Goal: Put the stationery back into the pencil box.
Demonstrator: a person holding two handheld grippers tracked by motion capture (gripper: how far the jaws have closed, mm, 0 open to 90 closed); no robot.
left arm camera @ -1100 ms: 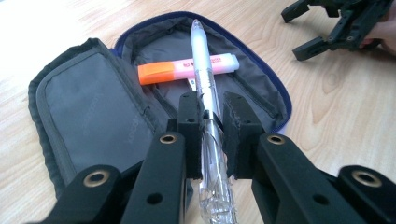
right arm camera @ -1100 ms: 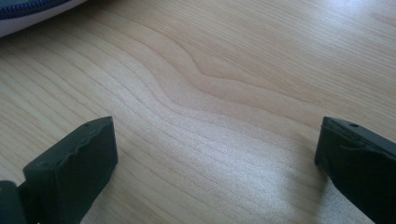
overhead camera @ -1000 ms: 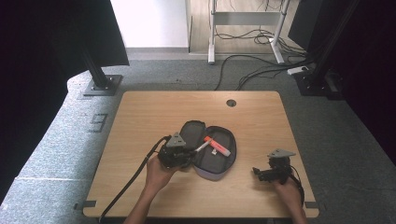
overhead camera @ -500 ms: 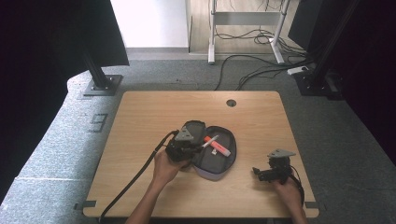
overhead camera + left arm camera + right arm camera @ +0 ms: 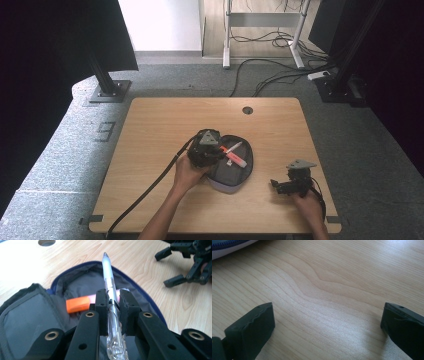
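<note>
The left tongs (image 5: 111, 307) clamp a pen (image 5: 109, 287) lengthwise above the open case (image 5: 82, 280), likely for dropping beside the marker (image 5: 77, 304), while the right tongs (image 5: 327, 322) rest released.

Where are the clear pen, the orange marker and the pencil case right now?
clear pen (image 5: 109, 282), left gripper view, on its frosted barrel above the jaws.
orange marker (image 5: 77, 304), left gripper view, on its orange body inside the case.
pencil case (image 5: 239, 176), high view, on its grey lining near the front rim.
</note>
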